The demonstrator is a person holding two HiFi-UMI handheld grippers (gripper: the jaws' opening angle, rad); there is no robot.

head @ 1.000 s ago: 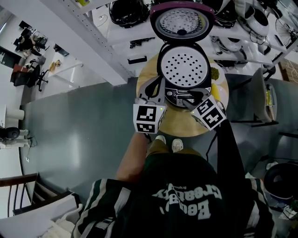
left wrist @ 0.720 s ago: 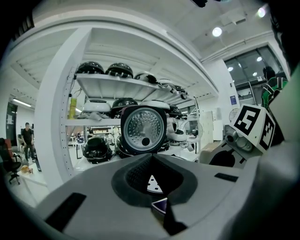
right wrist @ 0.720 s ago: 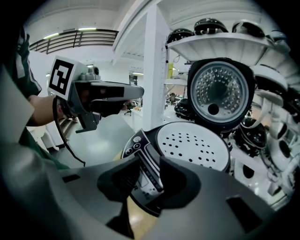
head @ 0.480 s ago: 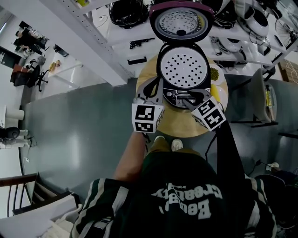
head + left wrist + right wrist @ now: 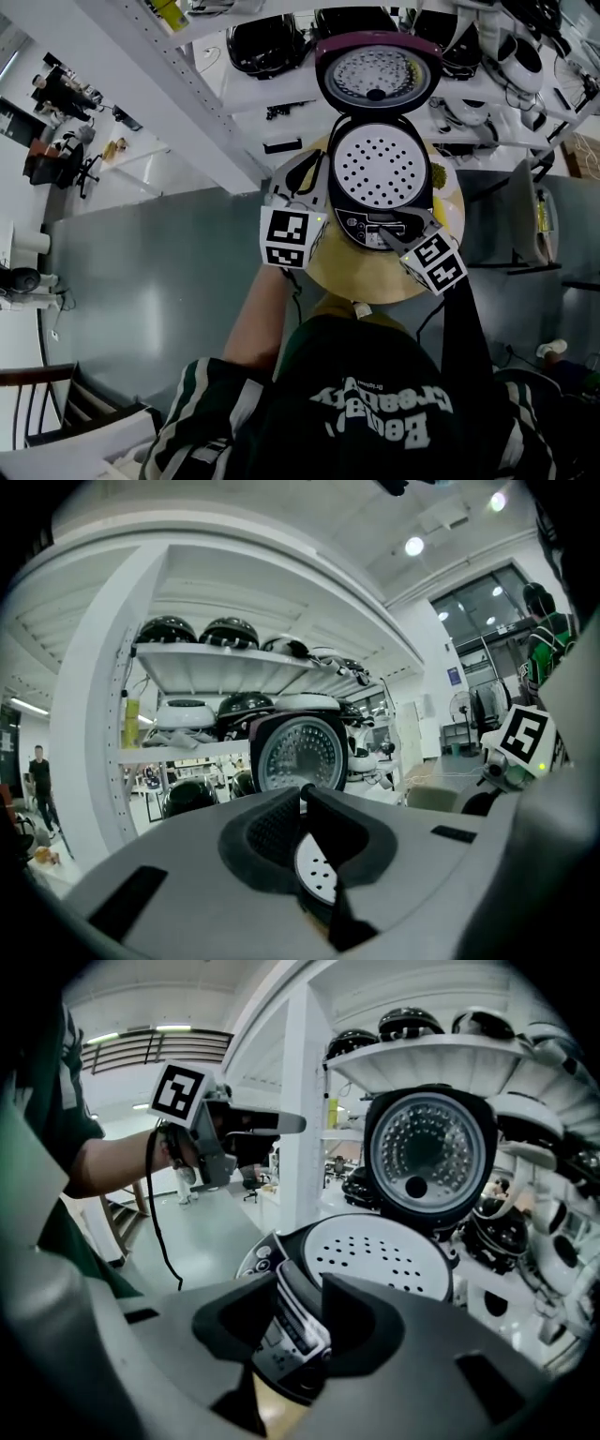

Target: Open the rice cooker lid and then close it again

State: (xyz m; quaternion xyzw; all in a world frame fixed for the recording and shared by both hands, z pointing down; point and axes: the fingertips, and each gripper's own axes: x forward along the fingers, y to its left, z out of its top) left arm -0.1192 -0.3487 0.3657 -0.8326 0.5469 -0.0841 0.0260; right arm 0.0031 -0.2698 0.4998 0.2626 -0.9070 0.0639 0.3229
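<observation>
The rice cooker (image 5: 380, 169) stands on a round wooden table (image 5: 375, 274) with its lid (image 5: 378, 73) swung up and back, so the perforated inner plate (image 5: 375, 1255) shows. My left gripper (image 5: 305, 173) hovers shut and empty at the cooker's left side; in the left gripper view its tips (image 5: 305, 792) meet below the raised lid (image 5: 300, 754). My right gripper (image 5: 392, 234) is at the cooker's front. Its jaws (image 5: 300, 1302) have just been opening and stand open, with the front control panel (image 5: 286, 1335) between them and the pads off it.
White shelves (image 5: 272, 94) behind the table carry several other rice cookers (image 5: 267, 42). A chair (image 5: 525, 197) stands to the right on the grey floor. A yellow-green object (image 5: 435, 174) lies by the cooker's right side. A person (image 5: 39, 775) stands far off at the left.
My left gripper has risen and moved in along the cooker's left side. The right gripper stays at the front panel. The lid stays up.
</observation>
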